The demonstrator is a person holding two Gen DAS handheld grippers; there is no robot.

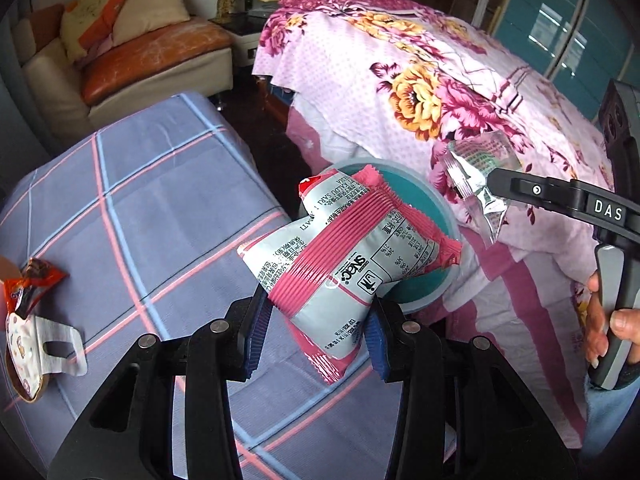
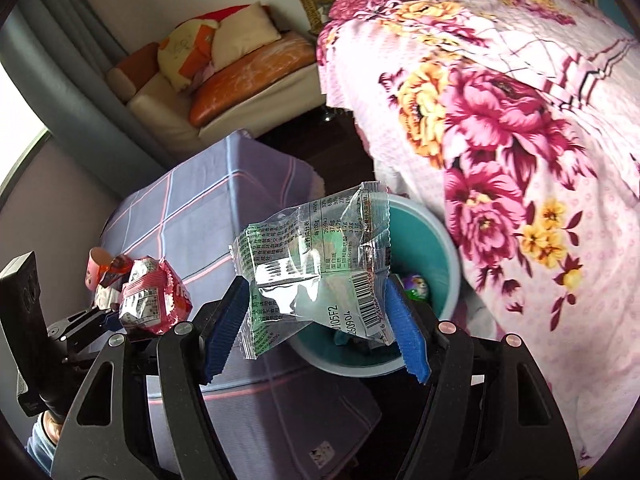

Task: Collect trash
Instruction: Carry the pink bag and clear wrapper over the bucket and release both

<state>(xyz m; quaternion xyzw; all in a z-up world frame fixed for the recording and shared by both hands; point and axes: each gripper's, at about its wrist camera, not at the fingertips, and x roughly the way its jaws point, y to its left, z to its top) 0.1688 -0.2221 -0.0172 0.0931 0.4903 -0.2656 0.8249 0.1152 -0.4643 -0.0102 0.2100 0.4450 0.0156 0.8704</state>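
- A bedroom: a checked blue cloth (image 1: 132, 216) at lower left, a flowered bedspread (image 1: 420, 80) at right, a teal bin (image 2: 436, 240) between them.
- The left gripper (image 1: 316, 326) is clamped on a puffy pink-and-silver packet (image 1: 344, 256); the right gripper (image 2: 316, 312) on a crinkled clear wrapper (image 2: 316, 264) — both near the bin.
- Some rubbish already lies in the bin; an orange wrapper (image 1: 34, 284) waits at far left.

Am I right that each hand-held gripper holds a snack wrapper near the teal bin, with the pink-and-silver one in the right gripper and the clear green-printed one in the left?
Not quite: the sides are swapped. The left wrist view shows the left hand-held gripper clamping the pink-and-silver wrapper; the right wrist view shows the right hand-held gripper holding the clear green-printed wrapper. Both are indeed near the teal bin.
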